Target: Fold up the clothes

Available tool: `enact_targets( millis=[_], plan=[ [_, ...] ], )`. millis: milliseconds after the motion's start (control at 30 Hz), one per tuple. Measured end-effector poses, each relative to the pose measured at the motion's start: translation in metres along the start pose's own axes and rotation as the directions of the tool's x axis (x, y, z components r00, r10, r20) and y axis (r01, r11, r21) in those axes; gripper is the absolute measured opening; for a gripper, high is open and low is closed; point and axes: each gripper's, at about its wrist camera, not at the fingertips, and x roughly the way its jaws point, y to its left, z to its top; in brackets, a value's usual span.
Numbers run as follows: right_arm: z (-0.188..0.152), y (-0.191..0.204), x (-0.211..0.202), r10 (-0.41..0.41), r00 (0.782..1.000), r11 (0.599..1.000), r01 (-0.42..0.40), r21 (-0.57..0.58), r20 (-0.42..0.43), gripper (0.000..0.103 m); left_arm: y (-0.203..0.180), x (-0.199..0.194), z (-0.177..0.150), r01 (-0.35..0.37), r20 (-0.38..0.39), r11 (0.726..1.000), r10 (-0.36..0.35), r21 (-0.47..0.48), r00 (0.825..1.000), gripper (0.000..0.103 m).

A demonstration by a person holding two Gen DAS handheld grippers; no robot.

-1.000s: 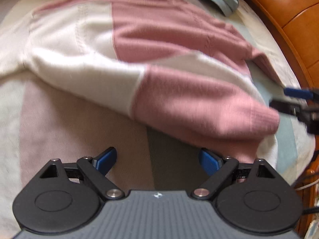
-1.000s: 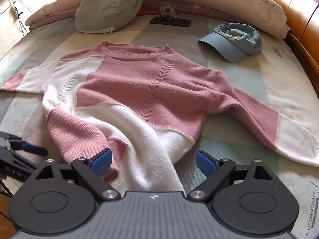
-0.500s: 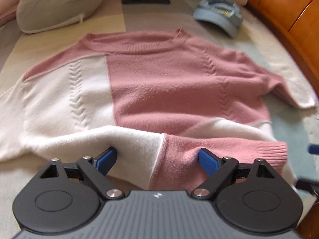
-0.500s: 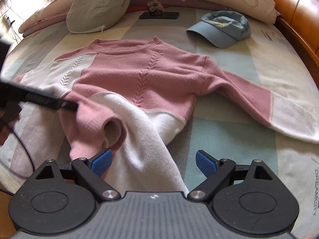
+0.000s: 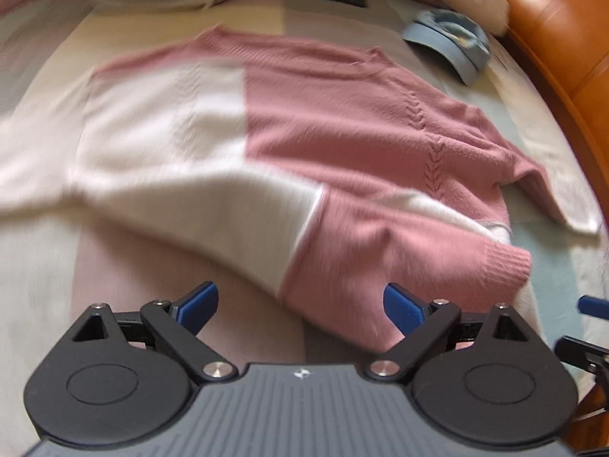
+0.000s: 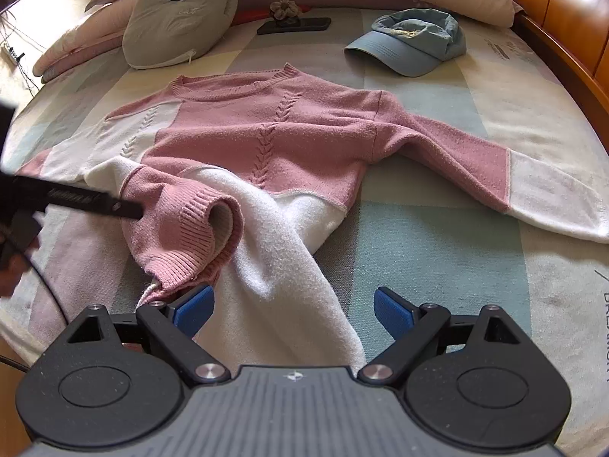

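Fuzzy pink-and-white knit sweater (image 6: 266, 144) lies rumpled, ribbed cuff (image 6: 190, 224) curled open.

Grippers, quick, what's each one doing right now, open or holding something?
Left gripper: open, holding nothing; the sweater's pink sleeve lies between its fingers.
Right gripper: open, holding nothing, over the white hem.

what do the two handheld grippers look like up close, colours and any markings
Both match: the left gripper and right gripper have a ribbed grey body with a small white emblem, two round black housings, black linkage arms on silver pivot pins, and blue finger pads. A black cable trails nearby.
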Motion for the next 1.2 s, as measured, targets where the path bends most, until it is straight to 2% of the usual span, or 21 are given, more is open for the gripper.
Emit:
enact_targets(
  millis=[100, 300, 467, 667, 1033, 1200],
  plan=[
    [0.001, -0.001, 0.000, 0.010, 1.000, 1.000, -0.010, -0.013, -0.001, 0.094, 0.003, 0.006, -0.019, 0.025, -0.019, 0.997, -0.026, -0.072, 0.999, 0.093],
    [-0.005, -0.005, -0.003, 0.008, 1.000, 0.999, -0.009, -0.047, -0.010, 0.094, -0.012, 0.015, -0.030, 0.069, -0.010, 0.994, -0.070, -0.083, 0.998, 0.093],
    [-0.013, -0.011, -0.002, 0.013, 1.000, 1.000, -0.013, -0.020, -0.027, 0.094, -0.014, 0.015, -0.027, 0.112, 0.006, 0.988, -0.112, -0.105, 0.994, 0.093],
    [-0.018, -0.009, -0.001, 0.016, 0.999, 1.000, -0.017, -0.015, -0.032, 0.094, -0.013, 0.021, -0.022, 0.219, 0.011, 0.963, -0.220, -0.154, 0.975, 0.093],
    [-0.011, 0.000, 0.000, 0.031, 0.999, 0.999, -0.032, -0.038, -0.027, 0.094, -0.021, 0.021, -0.014, 0.320, 0.034, 0.932, -0.319, -0.171, 0.947, 0.093],
    [-0.010, 0.005, 0.003, 0.038, 0.999, 0.998, -0.040, -0.044, -0.034, 0.094, -0.013, 0.001, -0.015, 0.374, 0.128, 0.903, -0.353, -0.214, 0.927, 0.093]
  ],
)
